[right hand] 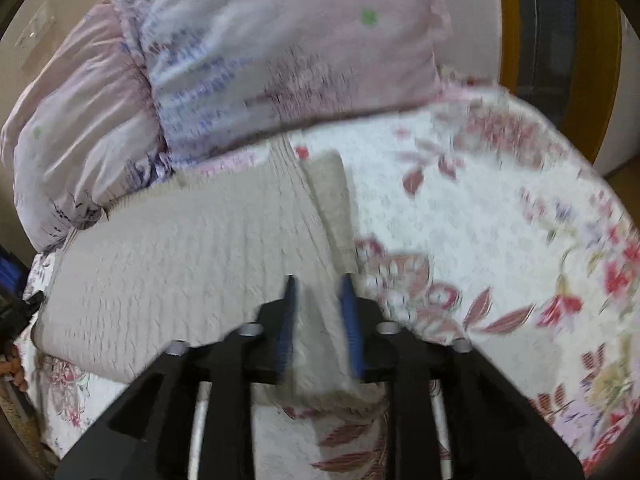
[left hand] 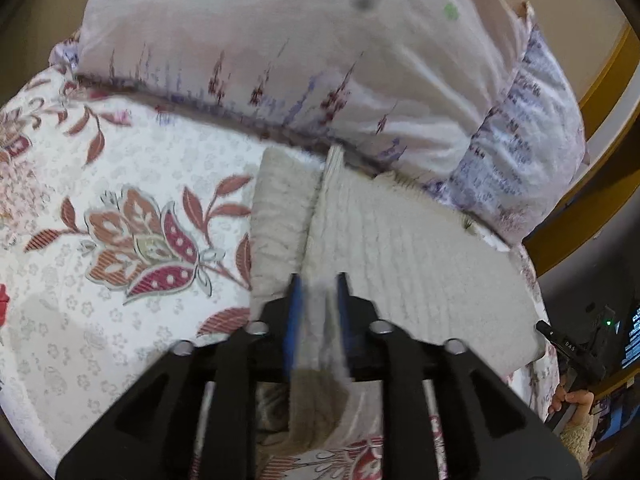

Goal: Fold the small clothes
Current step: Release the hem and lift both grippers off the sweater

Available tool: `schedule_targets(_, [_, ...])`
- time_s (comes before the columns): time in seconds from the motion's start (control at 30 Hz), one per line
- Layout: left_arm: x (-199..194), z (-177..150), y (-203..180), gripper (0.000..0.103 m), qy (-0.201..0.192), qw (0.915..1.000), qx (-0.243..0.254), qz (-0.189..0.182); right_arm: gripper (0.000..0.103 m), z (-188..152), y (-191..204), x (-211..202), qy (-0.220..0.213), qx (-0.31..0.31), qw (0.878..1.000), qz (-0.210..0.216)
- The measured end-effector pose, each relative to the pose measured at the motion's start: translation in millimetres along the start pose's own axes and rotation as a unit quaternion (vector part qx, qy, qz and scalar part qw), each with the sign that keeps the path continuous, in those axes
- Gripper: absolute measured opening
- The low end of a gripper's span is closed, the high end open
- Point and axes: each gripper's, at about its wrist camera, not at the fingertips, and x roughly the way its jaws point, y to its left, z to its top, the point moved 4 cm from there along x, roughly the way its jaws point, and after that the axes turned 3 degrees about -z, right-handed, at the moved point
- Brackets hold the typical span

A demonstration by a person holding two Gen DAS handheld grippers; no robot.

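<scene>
Honestly, both the left gripper (left hand: 318, 280) and right gripper (right hand: 319, 282) pinch the beige knit garment (left hand: 400, 248) on the floral bedspread (left hand: 120, 160); uneven pulling might skew the fold.

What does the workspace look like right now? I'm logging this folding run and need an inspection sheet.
Surface: bed with a flowered bedspread.
Job's things: beige knit garment, held up off the bedspread at its near edge by both grippers.
Clutter: large pale pillow against the garment's far edge.
Grippers: left gripper and right gripper each have cloth between the fingers.
Cables: nothing seen.
Surroundings: wooden bed frame; lit screen at the edge.
</scene>
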Motion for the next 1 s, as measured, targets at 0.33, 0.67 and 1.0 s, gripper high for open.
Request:
schedule_targets(0.33, [13.9, -11.1, -51.6, 0.052, 0.005, 0.9971, 0.074, -0.013, 0.04, 0.2, 77.9, 22.8, 0.015, -0.107, 0.993, 0.035])
schedule_targets(0.67, [11.2, -7.1, -36.3, 0.07, -0.008, 0.9989, 0.04, -0.023, 0.053, 5.0, 97.6, 30.4, 0.019, -0.11, 0.993, 0.034])
schedule_targets(1.0, [11.0, 16.7, 40.3, 0.077, -0.013, 0.989, -0.145, -0.023, 0.056, 0.8, 177.6, 47.3, 0.014, -0.178, 0.982, 0.065])
